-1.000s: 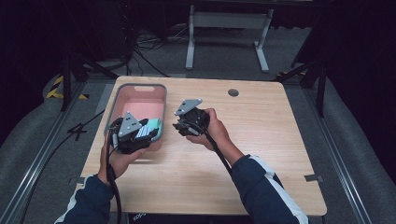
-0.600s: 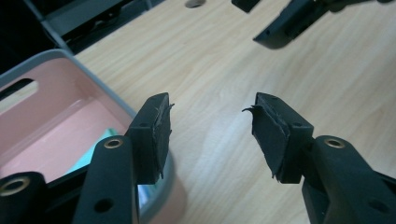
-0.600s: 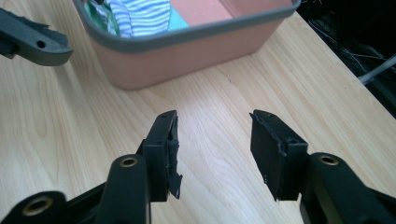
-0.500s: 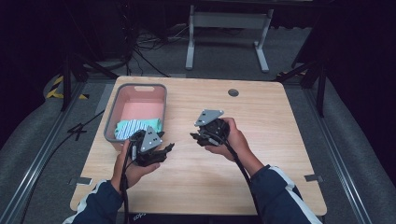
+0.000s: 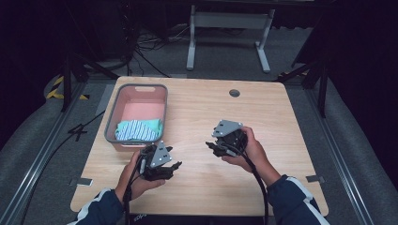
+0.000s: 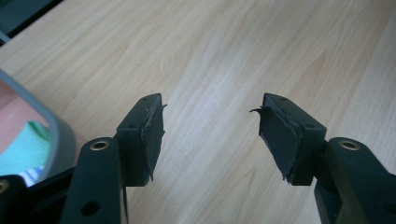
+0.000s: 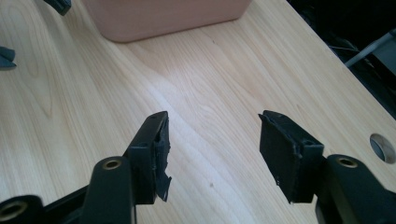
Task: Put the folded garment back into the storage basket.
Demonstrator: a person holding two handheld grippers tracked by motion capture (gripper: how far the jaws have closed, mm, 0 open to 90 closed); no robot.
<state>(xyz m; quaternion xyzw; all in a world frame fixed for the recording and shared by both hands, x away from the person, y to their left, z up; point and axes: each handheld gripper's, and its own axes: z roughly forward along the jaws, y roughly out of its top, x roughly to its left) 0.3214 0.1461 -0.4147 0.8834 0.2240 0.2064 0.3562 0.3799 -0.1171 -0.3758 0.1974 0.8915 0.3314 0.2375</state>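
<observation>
A pink basin with a grey rim [image 5: 110,121] stands at the table's left, and a folded teal-and-white striped cloth [image 5: 139,130] lies in its near end. My left gripper [image 5: 174,167] hovers over bare wood just in front of the basin. Its jaws have just been opening and stand open with nothing between them [image 6: 210,126]; the basin rim [image 6: 58,135] and cloth [image 6: 23,149] show at the left of its view. My right gripper [image 5: 210,147] is at mid-table, its jaws also just opening and empty [image 7: 212,144], facing the basin wall [image 7: 163,16].
The wooden table [image 5: 281,122] has a round cable hole [image 5: 234,93] near its far edge, seen also as the hole [image 7: 383,147] at the right gripper view's right. A metal stand [image 5: 225,28] and cables lie on the floor beyond.
Both hands have drawn back from the basin toward the near side of the table, the left one sinking. The cloth stays in the basin. Both pairs of jaws stand wider apart.
</observation>
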